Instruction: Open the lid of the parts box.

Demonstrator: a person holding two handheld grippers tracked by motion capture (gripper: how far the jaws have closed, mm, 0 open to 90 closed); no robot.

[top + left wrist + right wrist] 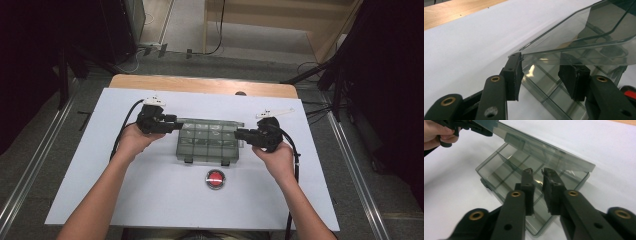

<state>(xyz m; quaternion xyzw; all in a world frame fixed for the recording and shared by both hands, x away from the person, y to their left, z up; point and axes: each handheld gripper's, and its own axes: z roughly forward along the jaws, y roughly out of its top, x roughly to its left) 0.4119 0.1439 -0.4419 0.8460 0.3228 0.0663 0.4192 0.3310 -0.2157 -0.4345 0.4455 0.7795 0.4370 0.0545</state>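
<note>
Box (207,142): smoked clear plastic, divided into compartments, sits mid-table on the white sheet (150,200), two latches on the near edge. Lid (579,32) is hinged up partway, tilted over the compartments.

Left gripper (176,125) at the box's left end. In the left gripper view the lid's corner lies between the jaws, touching the left pad (515,72); the right pad stands off it, so spread, not pinching. In the right gripper view the left gripper (481,130) sits at the raised lid's far end.

Right gripper (239,133) at the box's right end, jaws narrowly apart with a slim gap, tips over the open compartments (506,172). Nothing clamped that I can see.

Red button (215,179) on the sheet just in front of the box, apart from it.
</note>
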